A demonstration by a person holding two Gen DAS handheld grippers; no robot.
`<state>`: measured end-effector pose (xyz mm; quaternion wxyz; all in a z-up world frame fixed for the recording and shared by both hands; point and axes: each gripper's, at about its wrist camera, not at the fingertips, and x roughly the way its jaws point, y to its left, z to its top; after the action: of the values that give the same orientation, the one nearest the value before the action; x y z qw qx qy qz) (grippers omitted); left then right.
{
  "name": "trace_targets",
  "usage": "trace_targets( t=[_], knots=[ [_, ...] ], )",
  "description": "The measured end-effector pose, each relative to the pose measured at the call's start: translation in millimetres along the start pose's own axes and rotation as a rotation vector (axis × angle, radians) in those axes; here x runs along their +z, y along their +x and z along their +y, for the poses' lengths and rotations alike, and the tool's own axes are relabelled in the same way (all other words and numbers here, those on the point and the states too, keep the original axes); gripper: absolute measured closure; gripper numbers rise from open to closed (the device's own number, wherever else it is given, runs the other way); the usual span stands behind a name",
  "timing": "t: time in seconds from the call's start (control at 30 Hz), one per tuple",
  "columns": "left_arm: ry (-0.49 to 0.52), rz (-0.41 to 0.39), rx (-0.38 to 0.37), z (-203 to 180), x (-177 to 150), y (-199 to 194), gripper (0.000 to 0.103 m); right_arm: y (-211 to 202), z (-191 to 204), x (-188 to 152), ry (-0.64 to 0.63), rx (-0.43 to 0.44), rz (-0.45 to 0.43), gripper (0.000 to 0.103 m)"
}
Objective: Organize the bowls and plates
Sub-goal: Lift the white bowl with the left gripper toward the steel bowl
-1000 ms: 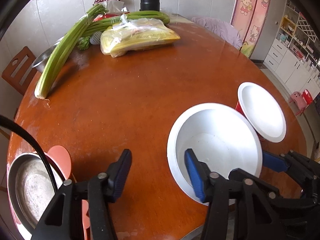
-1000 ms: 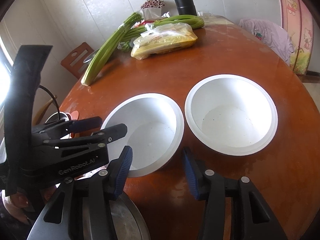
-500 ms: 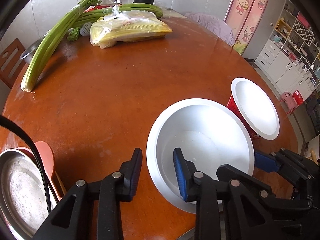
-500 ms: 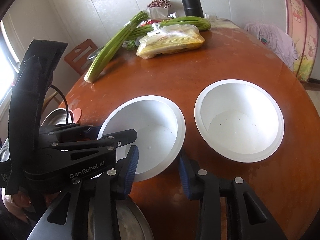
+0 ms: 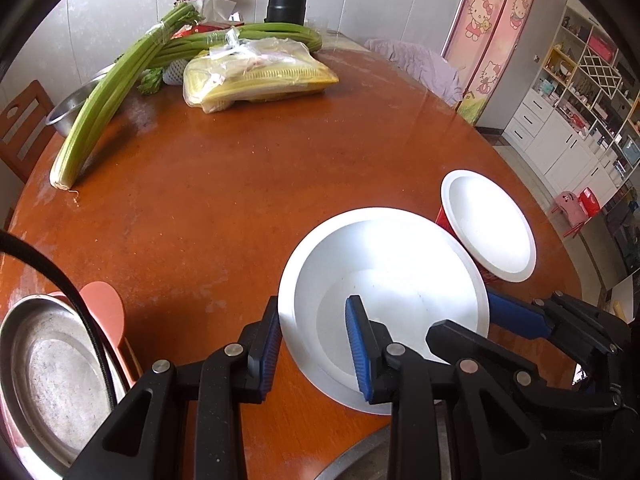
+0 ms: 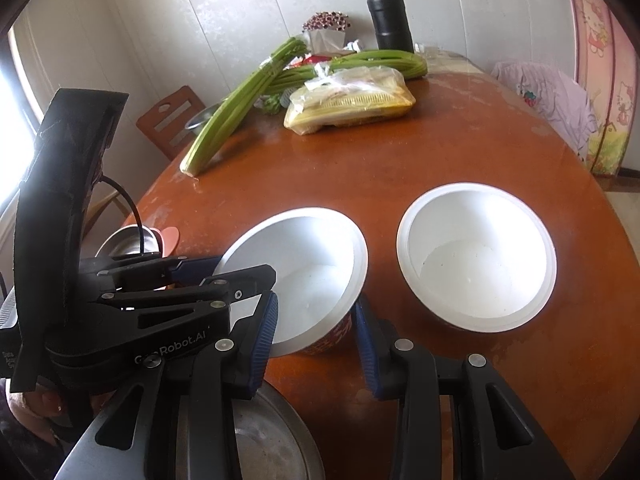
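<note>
Left wrist view: the left gripper (image 5: pixel 314 350) is clamping the near bowl's (image 5: pixel 384 264) rim on the round brown table (image 5: pixel 240 200); shelving (image 5: pixel 580 92) is lining the room behind.
Right wrist view: the right gripper (image 6: pixel 316 332), jaws having just been closing, is pinching the same bowl's wall; the second bowl (image 6: pixel 476 256) is sitting just beside it, below a paneled wall (image 6: pixel 200 20).

White panelled wall (image 6: pixel 192 20), wooden chair (image 6: pixel 170 122)

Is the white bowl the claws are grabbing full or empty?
Empty: the near white bowl shows only its bare white inside.
</note>
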<state>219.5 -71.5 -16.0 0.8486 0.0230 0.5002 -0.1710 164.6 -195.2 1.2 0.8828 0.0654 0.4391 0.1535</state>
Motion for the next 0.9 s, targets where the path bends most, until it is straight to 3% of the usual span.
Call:
trace_targets(
  t=[0.43,0.6,0.77,0.9],
  knots=[
    [-0.004,0.020,-0.013,2,0,6,0.072,7,-2,-4,0.011,0.000,0.030,0.063],
    [0.000,0.009,0.027,3,1,6,0.071,12,-6,-5,0.022,-0.006,0.050,0.063],
    [-0.009,0.056,-0.009,4,0,18,0.072,19,-5,-7,0.010,-0.007,0.072,0.063],
    [-0.017,0.030,-0.035,5,0,12,0.076,15,-3,-5,0.003,-0.003,0.050,0.063]
  ],
)
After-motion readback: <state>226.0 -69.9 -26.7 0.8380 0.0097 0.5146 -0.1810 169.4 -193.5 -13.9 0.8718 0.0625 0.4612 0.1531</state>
